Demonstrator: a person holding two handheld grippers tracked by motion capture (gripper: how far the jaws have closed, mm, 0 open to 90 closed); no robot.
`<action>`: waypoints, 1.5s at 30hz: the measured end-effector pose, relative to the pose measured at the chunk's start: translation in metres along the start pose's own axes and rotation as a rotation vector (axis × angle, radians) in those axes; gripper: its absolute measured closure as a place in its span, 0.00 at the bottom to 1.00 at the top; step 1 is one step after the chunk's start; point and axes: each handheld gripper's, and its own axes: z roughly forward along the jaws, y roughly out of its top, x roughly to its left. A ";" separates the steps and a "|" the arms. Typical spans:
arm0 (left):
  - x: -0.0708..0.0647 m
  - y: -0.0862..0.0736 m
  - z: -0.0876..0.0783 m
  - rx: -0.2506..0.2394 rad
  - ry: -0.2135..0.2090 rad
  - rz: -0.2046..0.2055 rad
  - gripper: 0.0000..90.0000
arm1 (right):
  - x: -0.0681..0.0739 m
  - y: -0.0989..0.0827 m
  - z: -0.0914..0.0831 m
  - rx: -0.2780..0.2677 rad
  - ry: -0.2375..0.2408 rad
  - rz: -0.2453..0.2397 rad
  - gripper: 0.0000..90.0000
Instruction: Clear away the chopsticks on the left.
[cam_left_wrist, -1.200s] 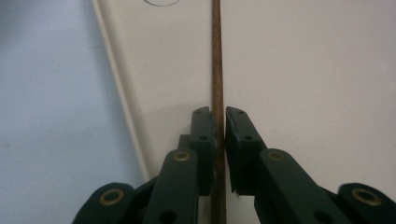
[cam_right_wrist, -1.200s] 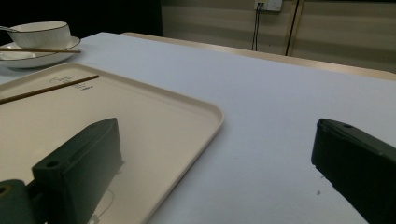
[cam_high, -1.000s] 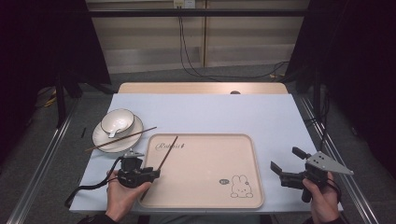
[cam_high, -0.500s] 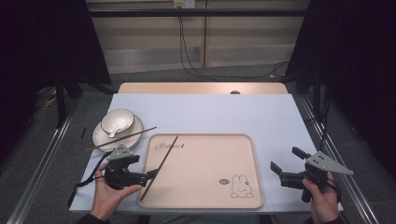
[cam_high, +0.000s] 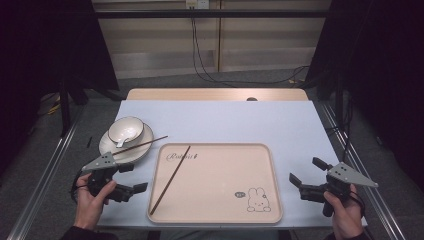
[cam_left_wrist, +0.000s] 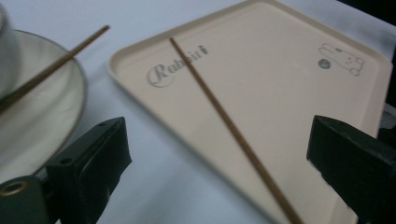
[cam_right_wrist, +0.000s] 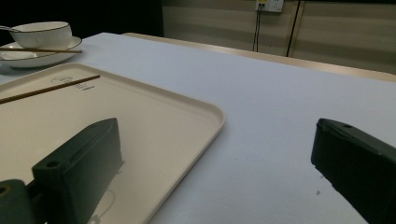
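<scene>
A: Where's the chopstick (cam_high: 170, 178) that the left gripper (cam_high: 131, 176) was handling?
B: It lies flat in the tray (cam_high: 260, 150), slanting from the printed word near the far left corner down to the near left rim. In the left gripper view the stick runs between the two black jaws, but neither one touches it.
A: So the jaws are spread?
B: Yes, they have just been opening, and now they stand wide with nothing gripped. The gripper sits over the cloth (cam_high: 230, 120) just left of the tray, beside the plate (cam_high: 107, 146).
A: And the second chopstick (cam_high: 141, 145)?
B: Resting across the plate's rim, its tip pointing toward the tray. A bowl (cam_high: 126, 130) with a spoon (cam_high: 121, 142) in it stands on the same plate.
A: The right gripper (cam_high: 306, 175)?
B: Held at the right of the tray, near the table's near edge, jaws wide apart and empty. Its own view looks across the tray's corner toward the bowl
</scene>
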 end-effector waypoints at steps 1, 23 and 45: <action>0.000 0.000 0.000 0.000 0.000 0.000 0.06 | 0.000 0.000 0.000 0.000 0.000 0.000 0.02; 0.080 0.003 -0.024 -0.008 0.064 0.030 0.10 | 0.000 0.000 0.000 -0.009 0.008 -0.020 0.01; 0.121 0.005 -0.007 0.178 0.109 0.213 0.65 | 0.000 -0.001 0.000 -0.006 -0.002 -0.013 0.02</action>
